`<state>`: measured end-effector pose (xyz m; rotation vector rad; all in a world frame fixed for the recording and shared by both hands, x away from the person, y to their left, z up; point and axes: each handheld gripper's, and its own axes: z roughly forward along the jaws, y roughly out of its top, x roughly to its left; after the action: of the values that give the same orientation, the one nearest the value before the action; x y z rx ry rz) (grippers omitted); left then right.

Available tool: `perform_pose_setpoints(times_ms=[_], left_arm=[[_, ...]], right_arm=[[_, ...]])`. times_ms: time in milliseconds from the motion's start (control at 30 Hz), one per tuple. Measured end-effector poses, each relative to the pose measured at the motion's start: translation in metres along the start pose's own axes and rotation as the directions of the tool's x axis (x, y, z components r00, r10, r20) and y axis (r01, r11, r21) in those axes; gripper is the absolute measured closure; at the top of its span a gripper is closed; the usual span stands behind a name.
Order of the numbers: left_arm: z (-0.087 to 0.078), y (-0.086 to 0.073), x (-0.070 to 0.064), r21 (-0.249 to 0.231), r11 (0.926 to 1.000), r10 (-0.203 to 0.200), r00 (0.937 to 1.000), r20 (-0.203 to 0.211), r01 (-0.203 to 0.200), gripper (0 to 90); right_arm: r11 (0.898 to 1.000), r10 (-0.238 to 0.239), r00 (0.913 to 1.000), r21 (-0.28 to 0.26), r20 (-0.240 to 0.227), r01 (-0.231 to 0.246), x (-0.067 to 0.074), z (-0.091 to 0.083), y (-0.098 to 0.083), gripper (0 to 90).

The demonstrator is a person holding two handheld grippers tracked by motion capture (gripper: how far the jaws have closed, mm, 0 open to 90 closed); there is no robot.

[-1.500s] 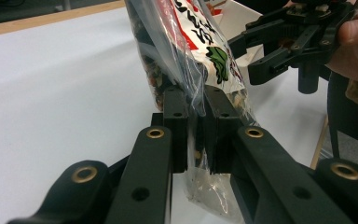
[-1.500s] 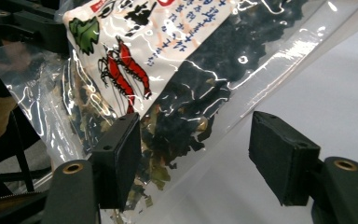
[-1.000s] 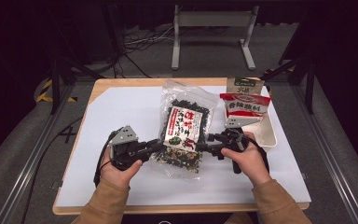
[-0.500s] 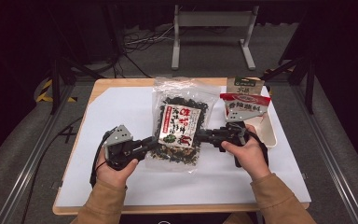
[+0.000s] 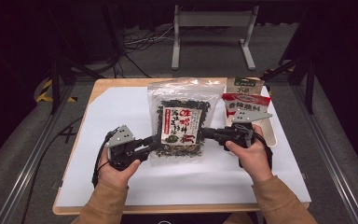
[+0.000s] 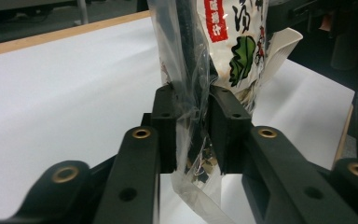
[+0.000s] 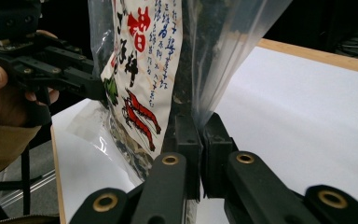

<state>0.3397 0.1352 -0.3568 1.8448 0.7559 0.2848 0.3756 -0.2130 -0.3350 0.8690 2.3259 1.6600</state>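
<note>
A clear seaweed bag (image 5: 182, 123) with a white, red and green label is held up over the white sheet between both grippers. My left gripper (image 5: 154, 145) grips its lower left edge. In the left gripper view the crumpled plastic (image 6: 233, 42) sits between the pads of the left gripper (image 6: 192, 126) and touches both, and those jaws have just been opening a little. My right gripper (image 5: 204, 133) holds the bag's right edge. In the right gripper view the right gripper (image 7: 200, 140) has just closed tight on the thin plastic of the bag (image 7: 140, 70).
A white tray (image 5: 272, 135) at the table's right edge holds a red packet (image 5: 244, 105) and a green packet (image 5: 244, 86). A white sheet (image 5: 121, 107) covers the wooden table. A metal stand (image 5: 212, 18) is on the floor beyond the table.
The right gripper has closed on the bag's right edge and risen. The bag has lifted off the sheet and stands more upright. The left hand has stayed where it was.
</note>
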Motion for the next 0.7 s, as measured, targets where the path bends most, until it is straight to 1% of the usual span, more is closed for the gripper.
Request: perform_pose_setpoints(times_ms=[33,100,167,267,333,367,433,500,600,633,700], left_arm=[[0.000,0.000,0.000,0.000,1.0000,0.000,1.0000,0.000,0.000,70.7],[0.000,0.000,0.000,-0.015,0.9999,0.002,1.0000,0.000,-0.002,66.9],[0.000,0.000,0.000,-0.021,0.9998,0.005,1.0000,0.001,-0.005,66.0],[0.000,0.000,-0.001,-0.035,0.9994,-0.002,0.9999,0.014,0.002,62.8],[0.000,0.001,-0.001,-0.040,0.9992,0.000,0.9999,0.011,0.000,60.2],[0.000,0.000,-0.001,-0.052,0.9986,-0.007,0.9999,0.015,0.008,58.8],[0.000,0.000,0.000,-0.060,0.9981,-0.012,0.9998,0.014,0.013,57.7],[0.000,0.000,0.002,-0.069,0.9976,-0.008,0.9999,0.012,0.009,55.8],[0.000,0.000,0.001,-0.069,0.9976,0.000,0.9999,0.016,0.001,53.7],[-0.001,0.000,0.001,-0.071,0.9975,0.000,0.9999,0.014,0.001,52.7],[-0.001,0.001,0.000,-0.065,0.9979,0.009,0.9999,0.009,-0.008,51.5]], right_arm=[[1.000,-0.002,0.9999,-0.007,0.012,0.002,0.002,-0.002,0.001,88.2],[1.000,-0.004,0.9996,-0.020,0.027,0.004,0.005,-0.005,0.003,88.3],[1.000,-0.006,0.9995,-0.026,0.031,0.006,0.006,-0.006,0.003,88.4],[0.999,-0.027,0.9985,-0.037,0.048,0.028,0.011,-0.012,0.007,88.5],[0.998,-0.034,0.9979,-0.043,0.055,0.037,0.014,-0.015,0.008,88.6],[0.998,-0.039,0.9974,-0.045,0.061,0.042,0.014,-0.017,0.008,88.7],[0.998,-0.043,0.9966,-0.051,0.071,0.047,0.015,-0.020,0.009,88.7],[0.997,-0.050,0.9952,-0.061,0.084,0.055,0.016,-0.024,0.009,88.8],[0.996,-0.066,0.9910,-0.054,0.117,0.072,0.018,-0.029,0.010,88.8],[0.995,-0.074,0.9883,-0.055,0.133,0.082,0.018,-0.031,0.010,88.8],[0.995,-0.076,0.9854,-0.060,0.152,0.086,0.018,-0.035,0.010,88.8]])
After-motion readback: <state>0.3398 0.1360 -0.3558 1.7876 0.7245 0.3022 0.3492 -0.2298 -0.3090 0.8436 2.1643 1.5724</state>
